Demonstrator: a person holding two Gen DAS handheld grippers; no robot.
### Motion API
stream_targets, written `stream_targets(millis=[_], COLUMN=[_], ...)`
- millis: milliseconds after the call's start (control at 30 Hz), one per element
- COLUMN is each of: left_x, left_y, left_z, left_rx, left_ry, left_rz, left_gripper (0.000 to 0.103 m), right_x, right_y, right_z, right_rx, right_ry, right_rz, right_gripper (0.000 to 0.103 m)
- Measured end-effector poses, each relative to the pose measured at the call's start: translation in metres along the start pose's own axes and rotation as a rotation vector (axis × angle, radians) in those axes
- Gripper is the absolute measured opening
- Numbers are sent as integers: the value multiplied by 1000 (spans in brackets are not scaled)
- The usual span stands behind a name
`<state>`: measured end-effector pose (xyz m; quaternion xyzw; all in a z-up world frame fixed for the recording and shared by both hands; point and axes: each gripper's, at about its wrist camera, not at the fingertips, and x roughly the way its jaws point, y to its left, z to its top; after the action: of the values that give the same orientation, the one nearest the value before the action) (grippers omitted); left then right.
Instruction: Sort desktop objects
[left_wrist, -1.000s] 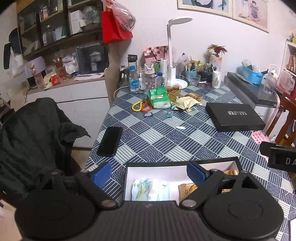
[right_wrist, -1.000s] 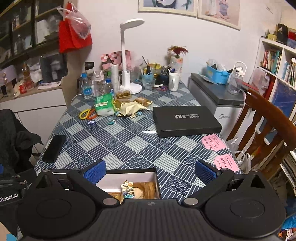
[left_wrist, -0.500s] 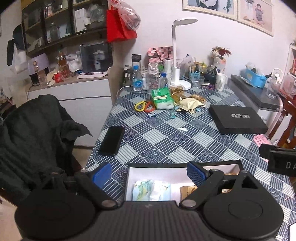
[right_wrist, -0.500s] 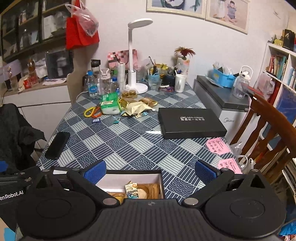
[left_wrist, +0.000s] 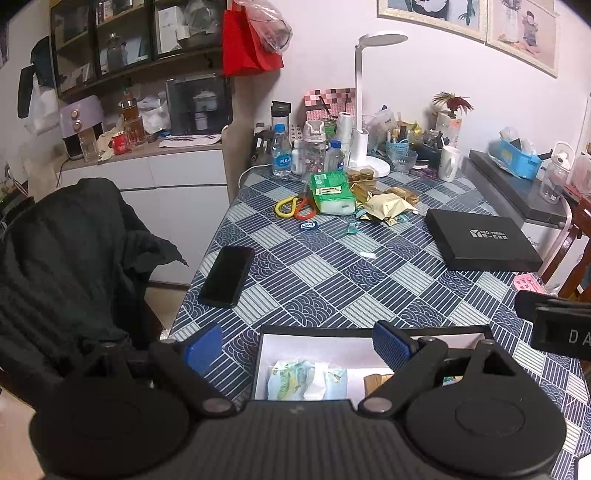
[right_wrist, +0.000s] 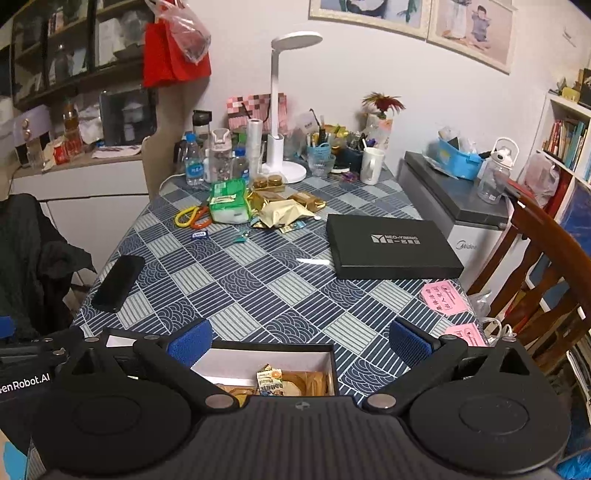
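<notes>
An open black box with a white lining (left_wrist: 369, 331) (right_wrist: 273, 347) sits at the table's near edge and holds snack packets (left_wrist: 306, 380) (right_wrist: 269, 382). My left gripper (left_wrist: 295, 349) is open and empty above the box's left part. My right gripper (right_wrist: 299, 341) is open and empty above the box's right end. Loose items lie at the far end: a green tissue pack (left_wrist: 330, 192), gold packets (left_wrist: 384, 205), yellow and orange scissors (left_wrist: 293, 208), small wrappers (left_wrist: 308, 225). A black phone (left_wrist: 227, 275) lies at the left edge. The black box lid (left_wrist: 480, 243) lies on the right.
Bottles (left_wrist: 280, 155), a white lamp (left_wrist: 364, 110), a mug (left_wrist: 448, 162) and a pen cup crowd the table's far end. Pink notes (right_wrist: 445, 297) lie near the right edge. A chair with a black garment (left_wrist: 66, 266) stands left, a wooden chair (right_wrist: 546, 258) right.
Both grippers have pulled back and risen slightly, so the table looks a little farther away. Both stay open and nothing on the table has moved.
</notes>
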<state>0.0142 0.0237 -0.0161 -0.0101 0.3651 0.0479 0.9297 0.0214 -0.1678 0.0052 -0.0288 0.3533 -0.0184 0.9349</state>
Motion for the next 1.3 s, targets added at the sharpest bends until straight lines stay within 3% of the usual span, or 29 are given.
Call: stream_targets(millis=[467,967,1200,1300], left_x=[4,-5,-9,-9], left_y=[0,-16,-12,-3], left_z=[21,34,35,35], left_rx=[-31,-89,-61,-53], left_ry=[6,13,12,7], left_rz=[40,132,107,90], left_gripper=[103,103,103,103], right_x=[9,22,19,15], right_y=[-8,-38,-36,-27], right_z=[25,66,78,82], right_rx=[-9,-49,-61,-83], right_ry=[-6,-28,-54,-106], right_rz=[23,117,128,130], right_gripper=[103,103,103,103])
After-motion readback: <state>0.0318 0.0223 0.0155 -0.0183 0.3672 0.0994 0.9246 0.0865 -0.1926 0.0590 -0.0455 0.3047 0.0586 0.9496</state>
